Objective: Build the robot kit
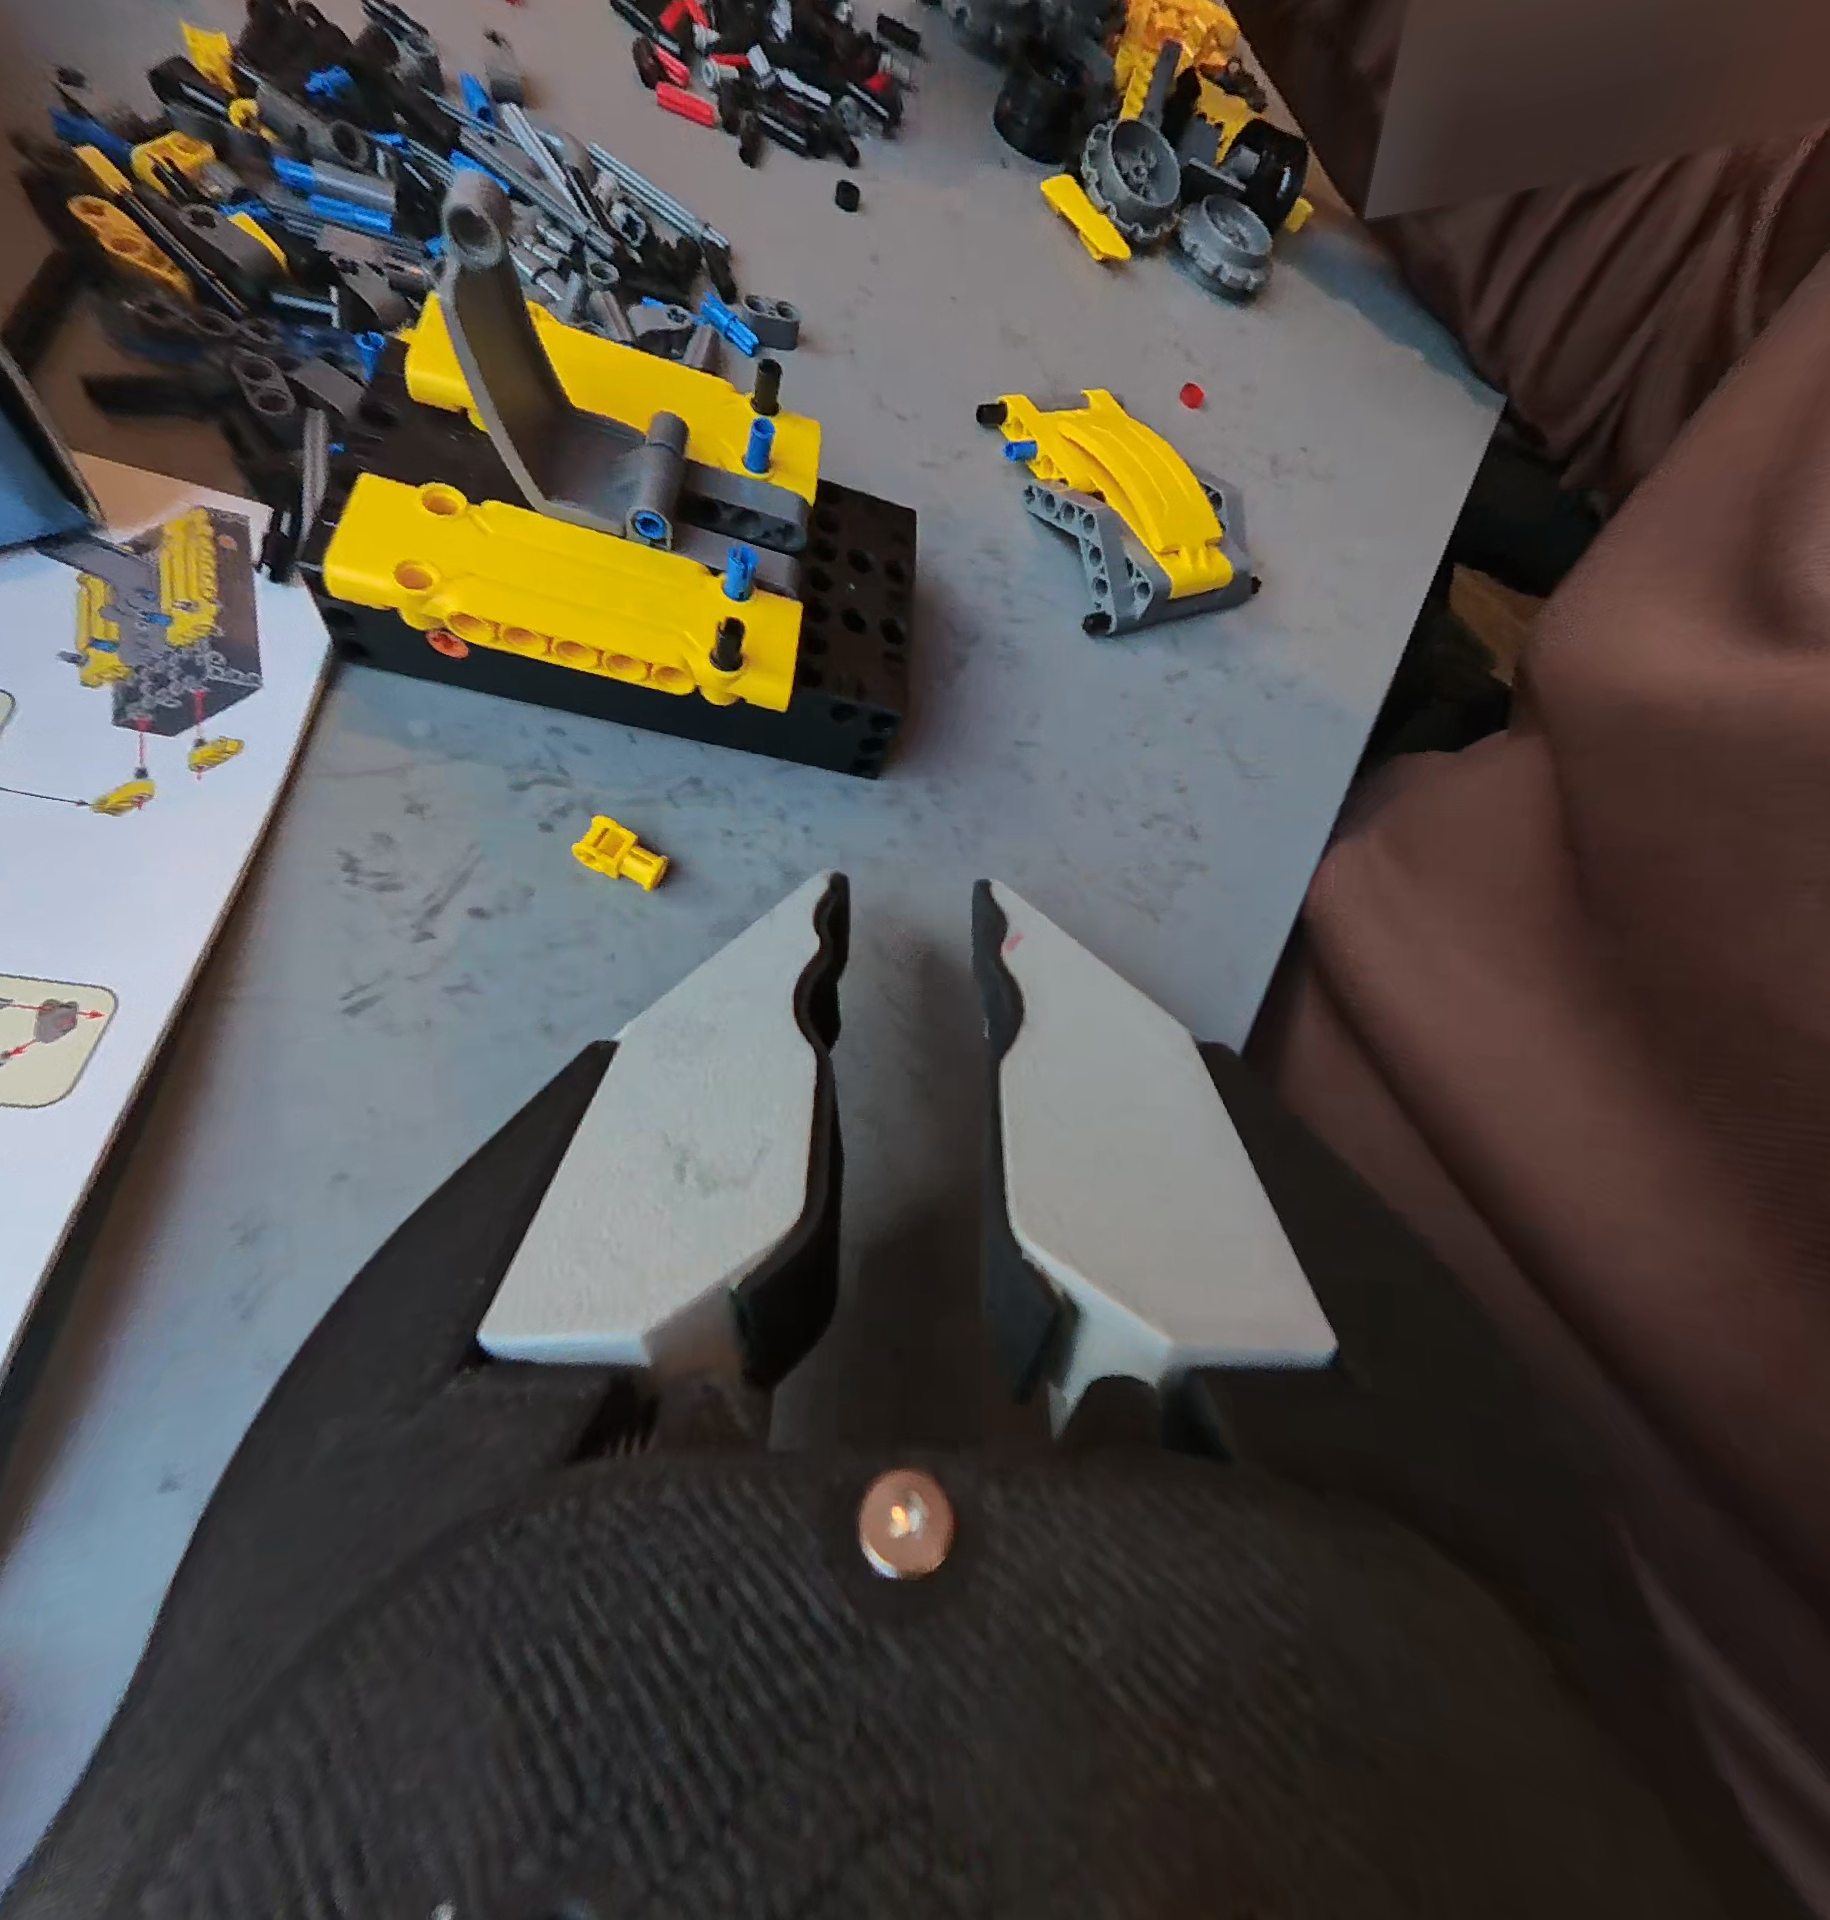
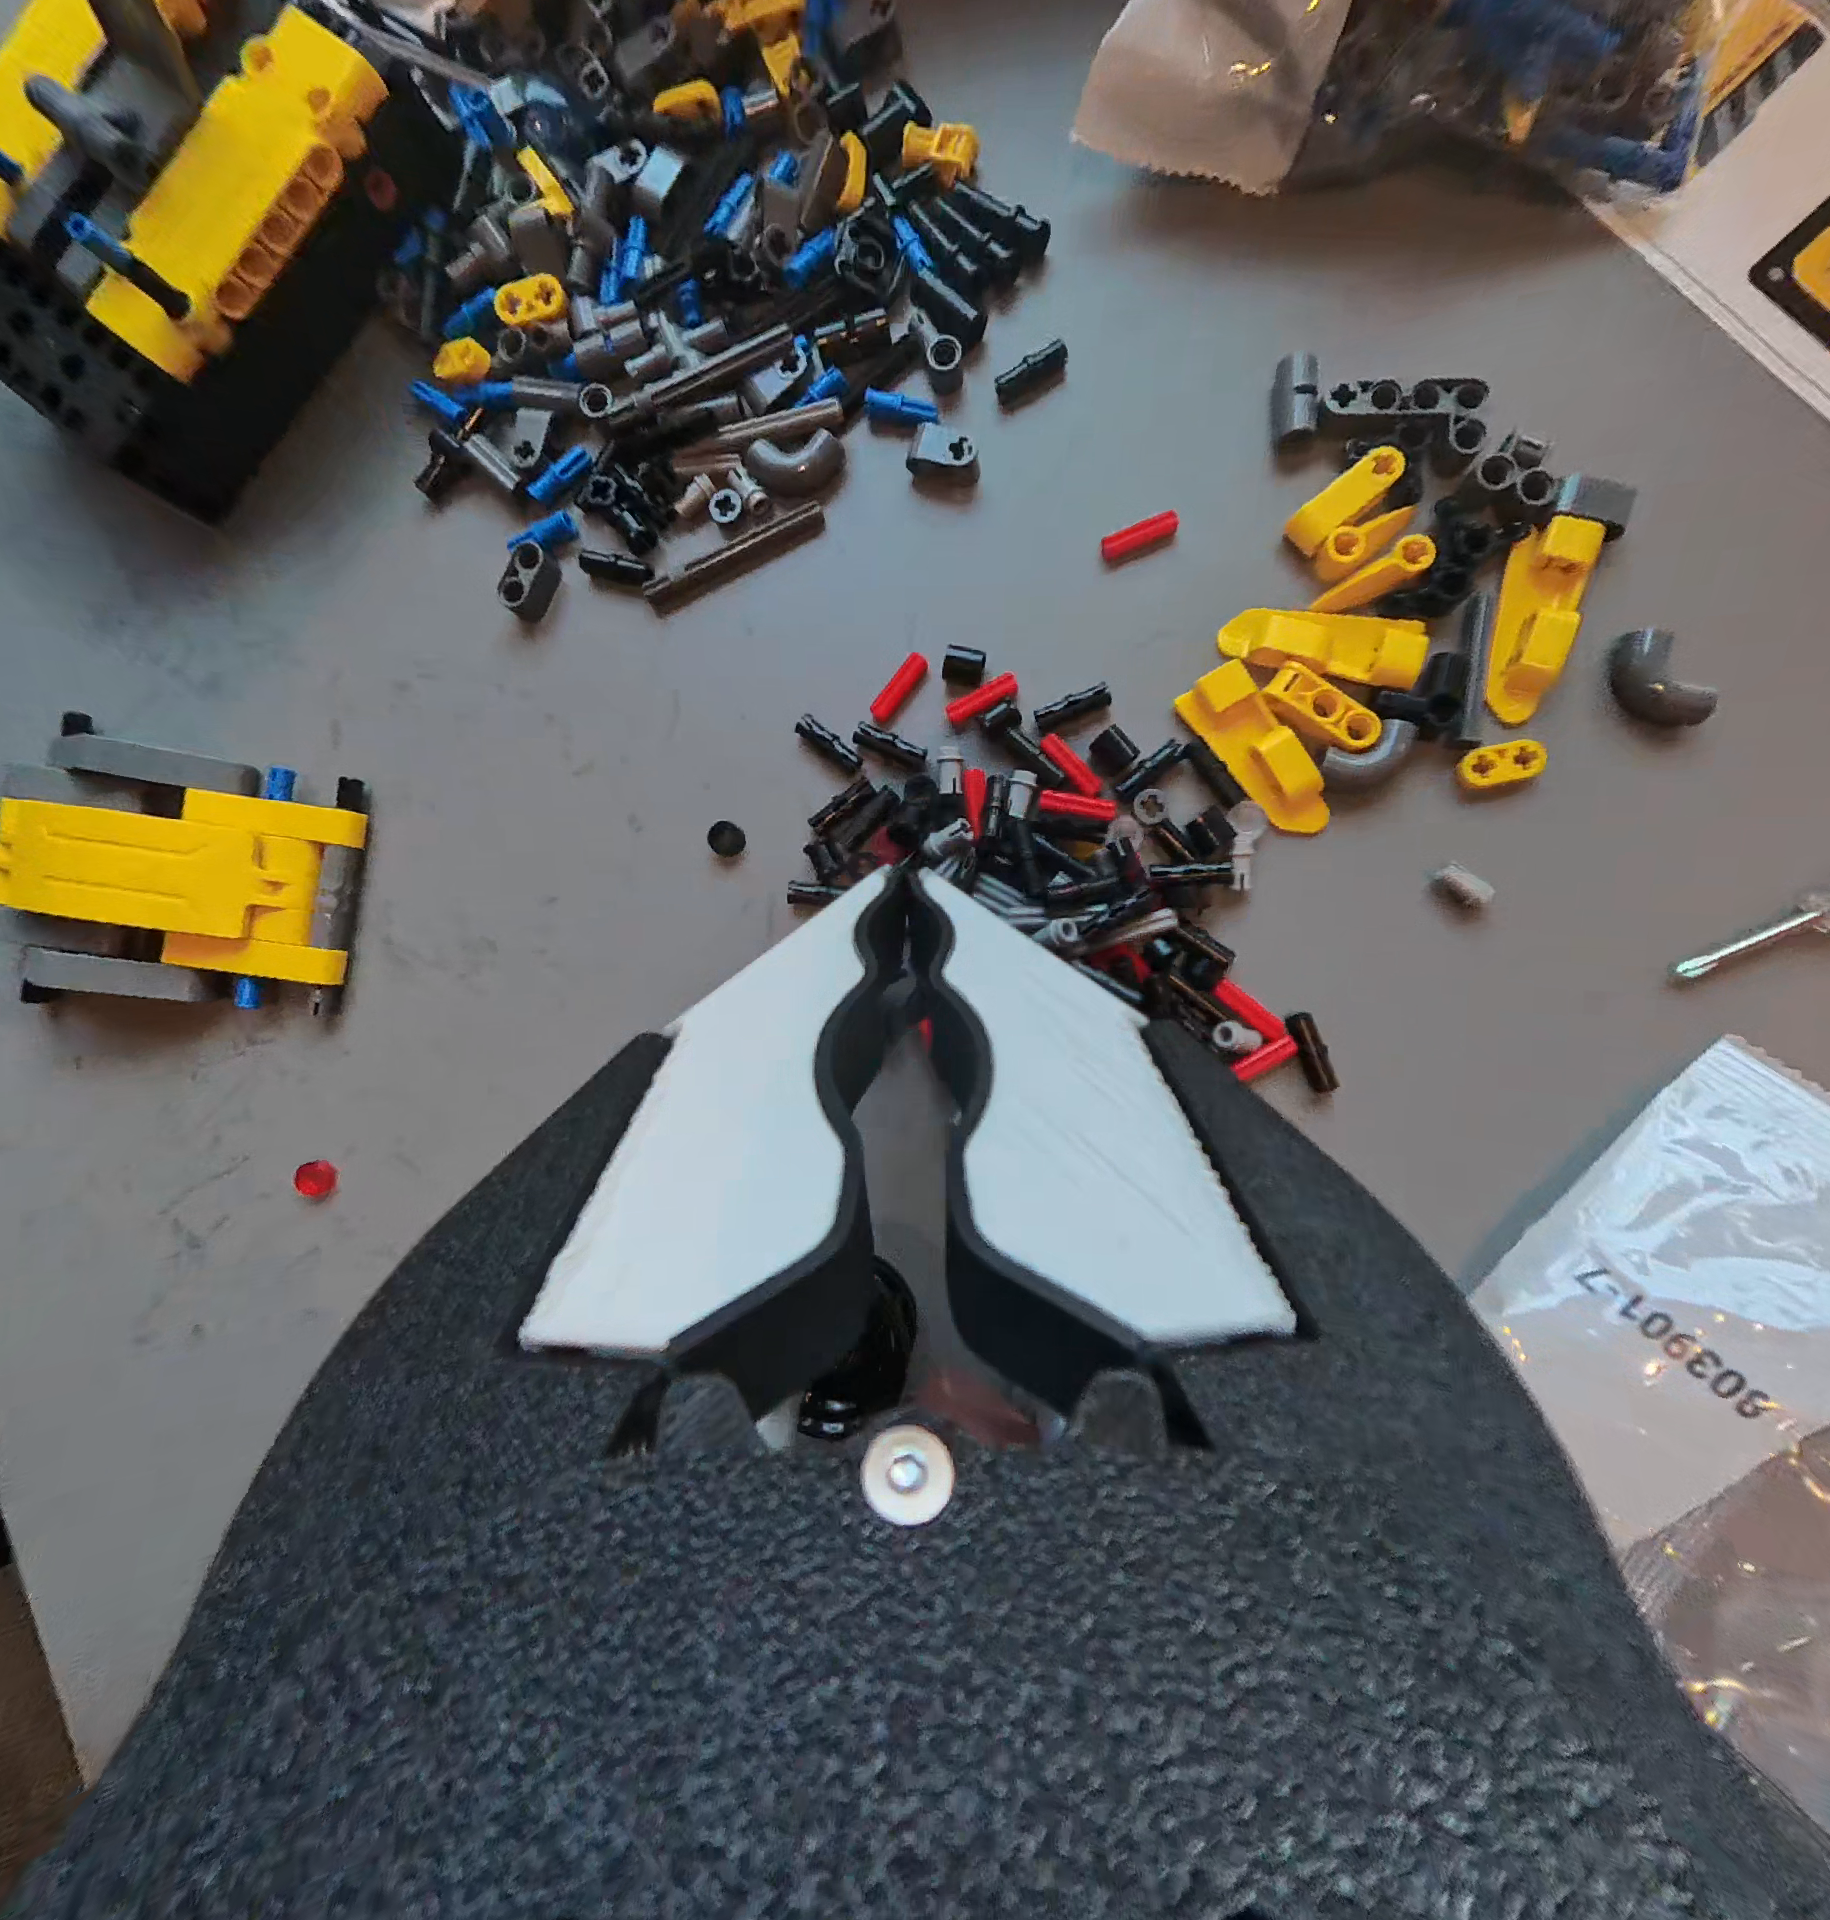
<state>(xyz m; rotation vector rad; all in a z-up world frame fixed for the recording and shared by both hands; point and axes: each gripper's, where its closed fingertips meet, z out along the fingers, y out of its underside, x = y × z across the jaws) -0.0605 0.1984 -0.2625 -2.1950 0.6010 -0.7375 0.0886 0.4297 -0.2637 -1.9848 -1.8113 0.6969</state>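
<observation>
Left gripper [image 1: 911, 894]: held low over the grey table [image 1: 1046, 790], fingers apart with a narrow gap, nothing between them.
Nearest to left gripper: small yellow connector [image 1: 620, 852], lying on the table just ahead and to the left of the tips, not touched.
Farther ahead: big yellow-and-black block model [image 1: 599, 561] with a grey curved arm [image 1: 495, 343] standing up from it; right of it, well apart, a small yellow-and-grey curved piece [image 1: 1129, 509].
Left edge: open instruction booklet [image 1: 90, 831], lying flat on the table.
Far side: heaps of black, blue and grey parts [image 1: 350, 208]; grey wheels [image 1: 1181, 197] at the far right.
Right side: brown cloth [image 1: 1638, 831] beside the table edge.
Right gripper [image 2: 906, 883]: tips pressed together at the near edge of the pile of black and red pins [image 2: 1036, 821]; cannot tell whether a pin is caught between them.
Around right gripper: yellow beams and curved parts [image 2: 1358, 665] to the right; mixed blue, black and grey heap [image 2: 682, 312] ahead; small yellow-and-grey curved piece to the left; red stud [image 2: 316, 1178] near left; screwdriver [image 2: 1784, 925] and clear plastic bag [image 2: 1721, 1247] at right.
</observation>
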